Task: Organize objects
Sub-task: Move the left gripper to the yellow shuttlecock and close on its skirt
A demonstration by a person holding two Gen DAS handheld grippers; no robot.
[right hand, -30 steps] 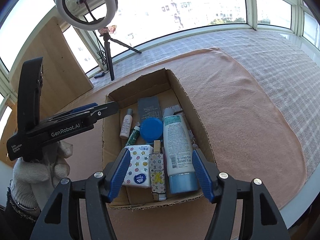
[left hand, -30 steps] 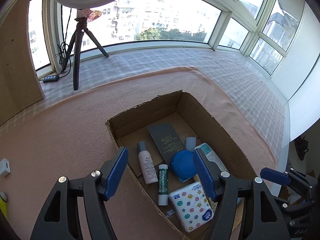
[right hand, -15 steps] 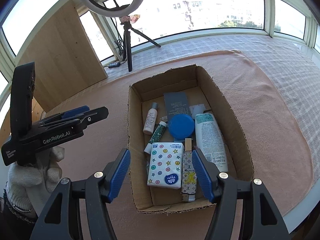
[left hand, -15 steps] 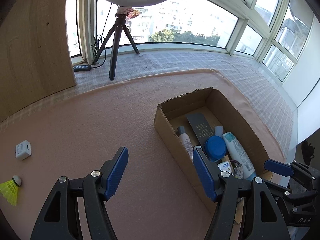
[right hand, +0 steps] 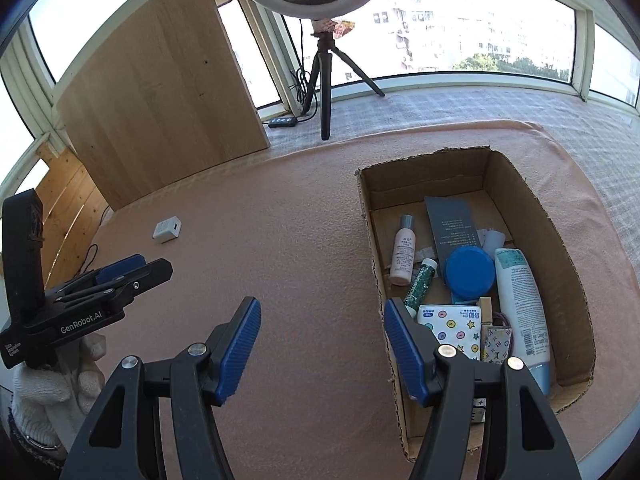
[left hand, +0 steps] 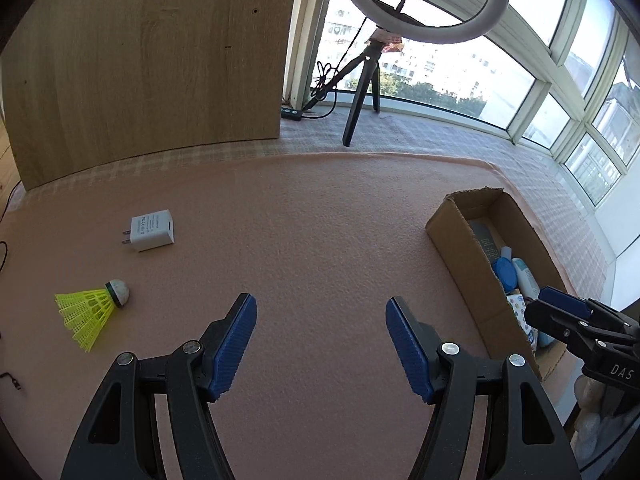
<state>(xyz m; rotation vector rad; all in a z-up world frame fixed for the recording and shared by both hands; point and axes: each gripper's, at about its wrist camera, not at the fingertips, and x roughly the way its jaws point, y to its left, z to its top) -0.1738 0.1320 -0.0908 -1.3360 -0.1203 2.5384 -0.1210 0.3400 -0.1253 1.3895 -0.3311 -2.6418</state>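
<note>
Fingers (right hand: 394, 328) apart, cardboard box (right hand: 516, 184) holding toiletries

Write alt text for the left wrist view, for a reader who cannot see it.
The left gripper, open and empty, hovers over a pink cloth. To its left lie a yellow shuttlecock and a white charger; at right stands a cardboard box of toiletries, with the right gripper over its near end.

"genrobot.ai" on left gripper (right hand: 134, 270), "das" on right gripper (left hand: 562, 304)
</note>
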